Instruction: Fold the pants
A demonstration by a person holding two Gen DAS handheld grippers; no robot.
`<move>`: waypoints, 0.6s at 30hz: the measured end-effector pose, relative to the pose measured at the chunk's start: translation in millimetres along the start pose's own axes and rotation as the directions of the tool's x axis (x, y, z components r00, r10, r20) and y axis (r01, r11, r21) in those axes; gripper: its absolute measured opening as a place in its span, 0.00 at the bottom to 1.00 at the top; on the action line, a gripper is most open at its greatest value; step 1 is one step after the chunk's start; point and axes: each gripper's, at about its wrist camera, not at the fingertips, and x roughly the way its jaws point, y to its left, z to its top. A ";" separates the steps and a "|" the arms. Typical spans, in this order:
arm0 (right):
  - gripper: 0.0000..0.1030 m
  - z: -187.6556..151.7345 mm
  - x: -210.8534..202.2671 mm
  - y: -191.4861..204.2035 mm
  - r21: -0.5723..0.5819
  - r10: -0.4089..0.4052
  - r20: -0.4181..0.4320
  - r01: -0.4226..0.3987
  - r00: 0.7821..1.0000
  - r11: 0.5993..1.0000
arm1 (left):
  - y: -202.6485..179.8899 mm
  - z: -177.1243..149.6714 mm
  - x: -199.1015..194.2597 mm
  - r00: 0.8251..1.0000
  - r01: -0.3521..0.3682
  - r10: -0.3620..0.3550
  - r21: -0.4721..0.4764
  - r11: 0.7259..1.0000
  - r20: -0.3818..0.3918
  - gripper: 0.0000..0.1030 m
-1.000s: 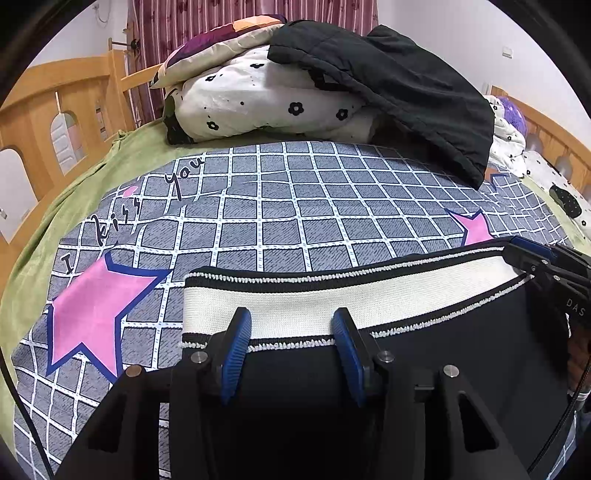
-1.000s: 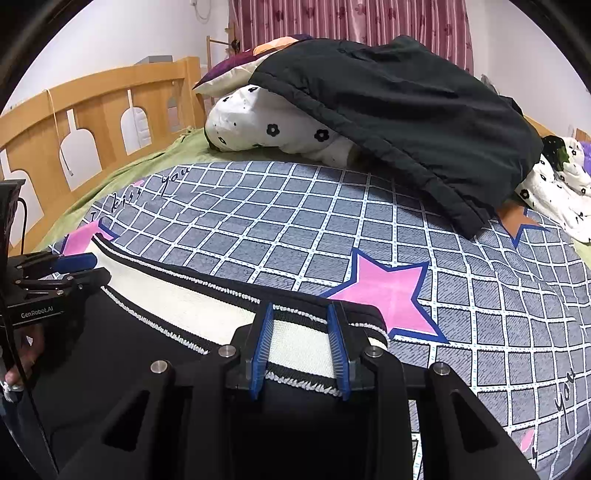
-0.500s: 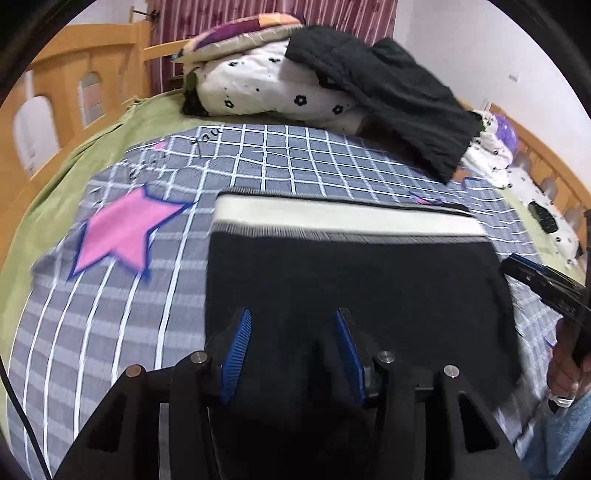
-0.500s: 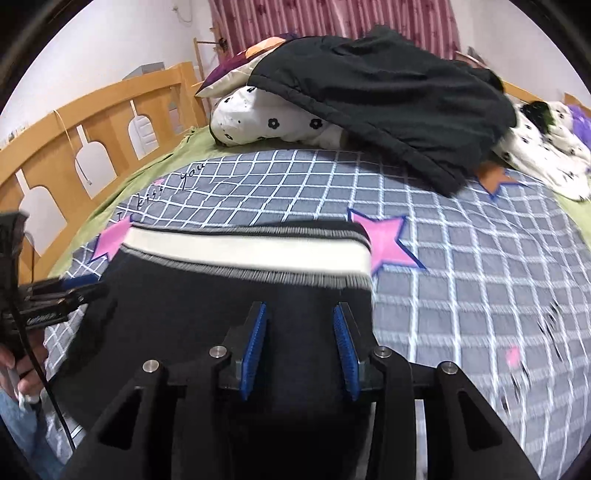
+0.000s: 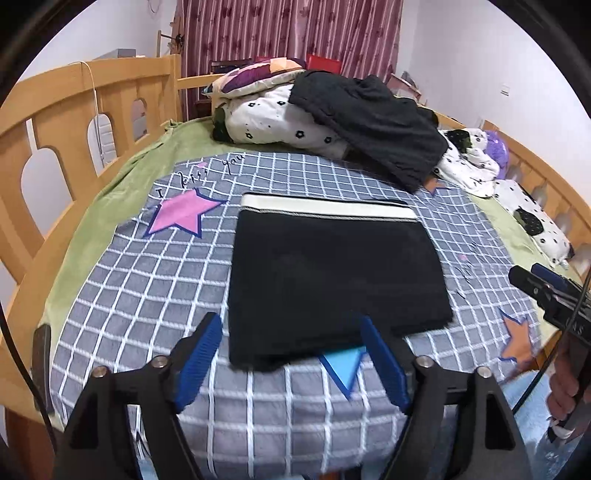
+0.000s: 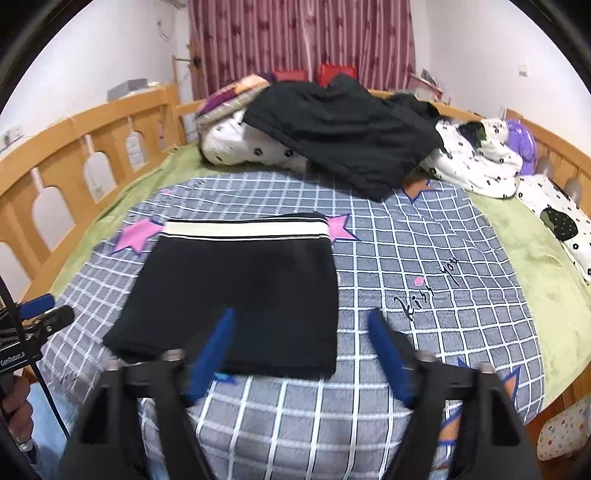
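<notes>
Pants, black knit with cream waistband (image 5: 332, 273), folded flat mid-bed on grey checked star blanket (image 5: 147, 295) | both tongs (image 5: 291, 354) (image 6: 299, 350) spread, holding nothing | black jacket (image 5: 369, 122) heaped on pillows behind | star-print cushion (image 6: 565, 432) seen by right wrist only

In front of me the bed carries a grey checked blanket (image 5: 147, 280) with pink stars, lying on a green sheet (image 6: 517, 240). At the far end a black jacket (image 5: 369, 122) lies over a white flowered quilt (image 5: 280, 122). A wooden bed rail (image 5: 55, 122) runs along the left side, and a dark red curtain (image 6: 295, 33) hangs behind.
</notes>
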 end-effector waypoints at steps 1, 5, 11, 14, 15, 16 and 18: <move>0.85 -6.0 -11.5 2.5 -0.002 0.007 0.010 -0.007 1.000 1.000 | -1.0 -3.5 -5.3 1.000 -0.008 0.008 0.000 1.000 0.004 0.78; 0.86 -19.3 -33.5 11.0 -0.026 -0.012 0.005 0.012 1.000 1.000 | -2.8 -15.8 -26.0 0.999 -0.045 0.045 0.005 0.999 0.030 0.79; 0.86 -35.7 -54.0 13.6 -0.008 -0.043 0.008 0.043 0.999 0.999 | -2.3 -27.9 -46.4 0.998 -0.047 0.047 0.000 0.999 0.044 0.79; 0.86 -40.3 -59.7 11.7 -0.004 -0.060 0.010 0.060 0.998 0.998 | -0.7 -31.6 -52.4 0.997 -0.060 0.060 0.002 0.998 0.050 0.79; 0.86 -41.4 -61.0 11.1 0.001 -0.058 0.007 0.058 0.998 0.998 | -0.1 -32.4 -53.8 0.997 -0.062 0.062 0.000 0.998 0.049 0.79; 0.86 -42.9 -62.7 10.4 0.009 -0.053 0.006 0.053 0.999 0.999 | 0.4 -33.2 -55.5 0.997 -0.063 0.063 -0.002 0.998 0.050 0.79; 0.86 -44.5 -63.8 8.7 0.022 -0.052 0.002 0.052 0.999 0.998 | 0.3 -33.9 -58.0 0.996 -0.067 0.067 -0.001 0.998 0.052 0.79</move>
